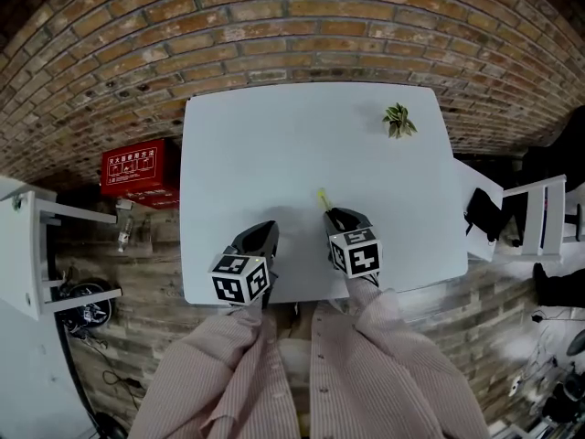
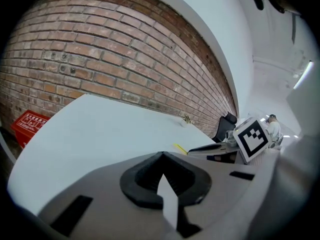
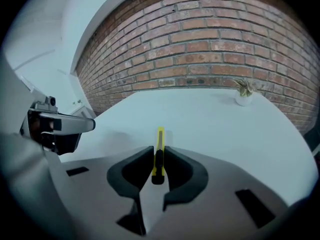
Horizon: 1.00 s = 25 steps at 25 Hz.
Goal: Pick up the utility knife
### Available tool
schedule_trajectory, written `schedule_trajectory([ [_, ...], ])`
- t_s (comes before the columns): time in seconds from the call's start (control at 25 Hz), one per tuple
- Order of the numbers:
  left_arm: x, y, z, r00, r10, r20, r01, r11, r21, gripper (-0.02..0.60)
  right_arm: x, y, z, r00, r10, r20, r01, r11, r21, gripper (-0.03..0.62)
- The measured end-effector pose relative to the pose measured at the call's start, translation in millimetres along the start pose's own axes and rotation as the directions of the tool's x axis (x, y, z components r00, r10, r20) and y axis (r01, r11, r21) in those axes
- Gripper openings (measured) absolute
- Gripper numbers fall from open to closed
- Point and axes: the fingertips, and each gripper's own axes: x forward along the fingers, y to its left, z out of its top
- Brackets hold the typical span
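The yellow and black utility knife (image 1: 323,198) lies on the white table (image 1: 274,135), its tip pointing away from me. My right gripper (image 1: 338,216) is shut on the knife's near end. In the right gripper view the black pads press both sides of the knife (image 3: 159,149), and its yellow front sticks out past the right gripper (image 3: 159,156). My left gripper (image 1: 263,233) hovers by the table's near edge to the left, shut with nothing in it. In the left gripper view the tips of the left gripper (image 2: 161,156) meet, and the knife's yellow tip (image 2: 180,148) shows to the right.
A small potted plant (image 1: 398,120) stands at the table's far right corner. A red box (image 1: 139,167) sits on the floor left of the table. White frames stand at the left (image 1: 37,245) and right (image 1: 539,218). A brick wall (image 3: 210,44) rises behind.
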Motion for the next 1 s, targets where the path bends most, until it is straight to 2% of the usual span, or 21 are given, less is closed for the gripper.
schedule_trajectory([
  [0.44, -16.7, -9.9, 28.5, 0.995, -0.050, 0.085, 0.042, 0.995, 0.090, -0.008, -30.8, 5.1, 33.2, 0.978, 0.065, 0.199, -0.078, 0.995, 0.057, 0.067],
  [0.76, -32.3, -16.9, 63.1, 0.977, -0.064, 0.202, 0.038, 0.991, 0.129, -0.008, -63.6, 8.1, 65.5, 0.930, 0.085, 0.357, -0.116, 0.991, 0.067, 0.067],
  [1.0, -47.5, -27.6, 87.2, 0.961, -0.071, 0.268, 0.024, 0.984, 0.174, -0.008, -89.2, 11.4, 87.5, 0.876, 0.087, 0.474, -0.138, 0.988, 0.074, 0.067],
])
